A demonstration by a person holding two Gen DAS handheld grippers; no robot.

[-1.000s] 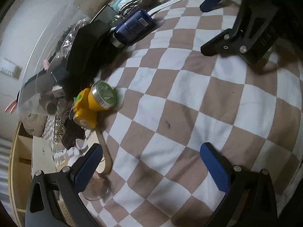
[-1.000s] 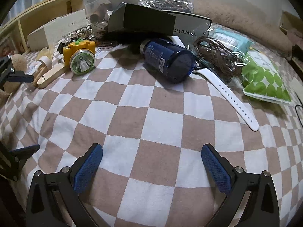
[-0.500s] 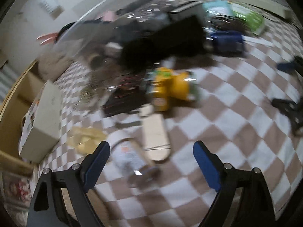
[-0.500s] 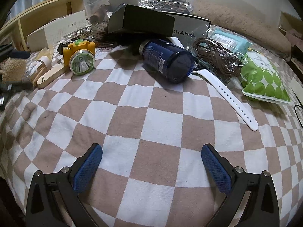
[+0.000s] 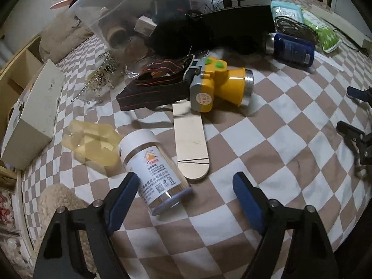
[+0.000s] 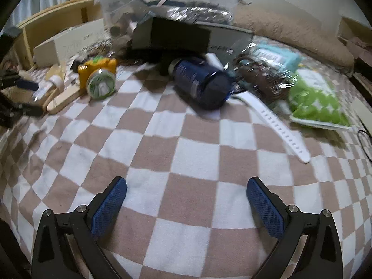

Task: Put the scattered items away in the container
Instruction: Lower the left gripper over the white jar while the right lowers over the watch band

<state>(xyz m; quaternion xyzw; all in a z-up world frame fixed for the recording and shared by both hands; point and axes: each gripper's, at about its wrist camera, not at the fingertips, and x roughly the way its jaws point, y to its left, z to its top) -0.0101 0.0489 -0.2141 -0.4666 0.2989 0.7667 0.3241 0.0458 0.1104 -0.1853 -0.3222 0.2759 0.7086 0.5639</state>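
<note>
Lighting is dim, indoor and diffuse; shadows are soft. Both fisheye views curve strongly, with black corner vignetting. The right wrist view shows motion blur. Glare marks the crinkled clear plastic wrapping [image 6: 267, 79].

Spread over a bed blanket [image 5: 267, 144]. In the left wrist view: jar [image 5: 154, 174] lying on its side nearest the camera, its lower end between the left tongs [image 5: 186, 194], close by one pad. Wooden stick [image 5: 190, 144] just right of the jar, far end tucked under the headlamp [image 5: 220, 86]. Headlamp strap [image 5: 153, 88] left of the lamp. Plastic tray [image 5: 93, 144] left of the jar, box [image 5: 34, 116] further left. Container [image 5: 130, 23] behind the strap. Bottle [image 5: 293, 48] on its side, right of and behind the headlamp.

In the right wrist view: watch strap [image 6: 276, 125] right of the bottle, packet [image 6: 316, 100] beyond it. Right tongs [image 6: 186, 207] over bare blanket.
</note>
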